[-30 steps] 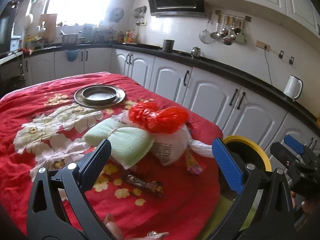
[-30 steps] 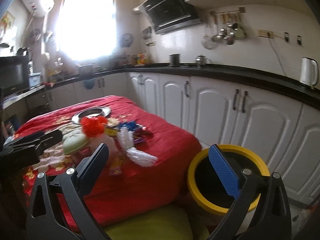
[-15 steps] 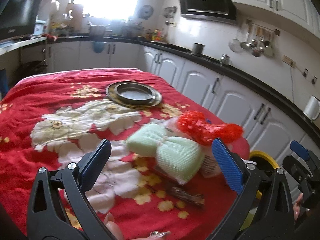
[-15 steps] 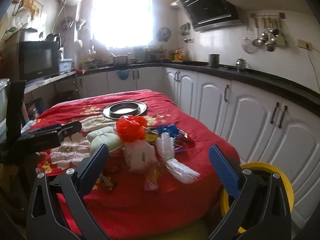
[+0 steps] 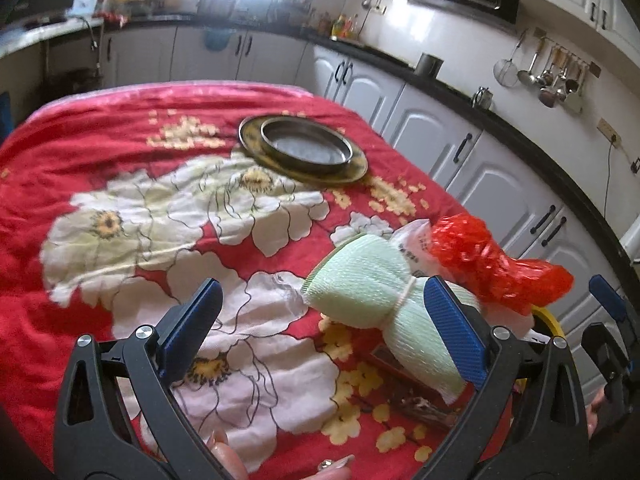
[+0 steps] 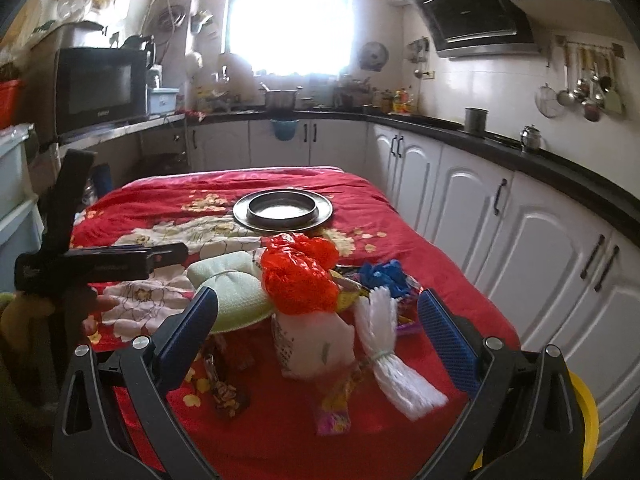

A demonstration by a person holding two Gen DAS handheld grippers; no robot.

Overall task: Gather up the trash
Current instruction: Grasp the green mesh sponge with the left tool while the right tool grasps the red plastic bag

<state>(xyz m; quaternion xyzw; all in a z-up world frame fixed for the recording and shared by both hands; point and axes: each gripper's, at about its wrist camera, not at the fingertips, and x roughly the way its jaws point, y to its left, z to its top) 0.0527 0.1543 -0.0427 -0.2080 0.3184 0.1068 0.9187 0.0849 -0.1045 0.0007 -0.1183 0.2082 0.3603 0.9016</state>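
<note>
A heap of trash lies on the red flowered tablecloth (image 5: 120, 152): a pale green foam net (image 5: 360, 280), a crumpled red plastic bag (image 5: 480, 252), a white bag (image 6: 316, 344), a white foam net (image 6: 384, 344), blue plastic (image 6: 384, 276) and dark wrappers (image 6: 226, 392). My left gripper (image 5: 320, 332) is open, hovering just left of the green net. Facing the pile from the table's near edge, my right gripper (image 6: 318, 328) stands open with nothing between its fingers. The left gripper (image 6: 100, 264) also shows in the right wrist view. A yellow-rimmed bin (image 6: 584, 408) stands beside the table at the right.
A dark metal plate with a bowl (image 5: 304, 152) sits toward the far side of the table. White cabinets (image 6: 480, 216) under a black counter run along the right and back. A microwave (image 6: 100, 84) stands at the left.
Both grippers swung left, away from the yellow bin, and now face the table. The left gripper came closer to the green net. Both stayed open.
</note>
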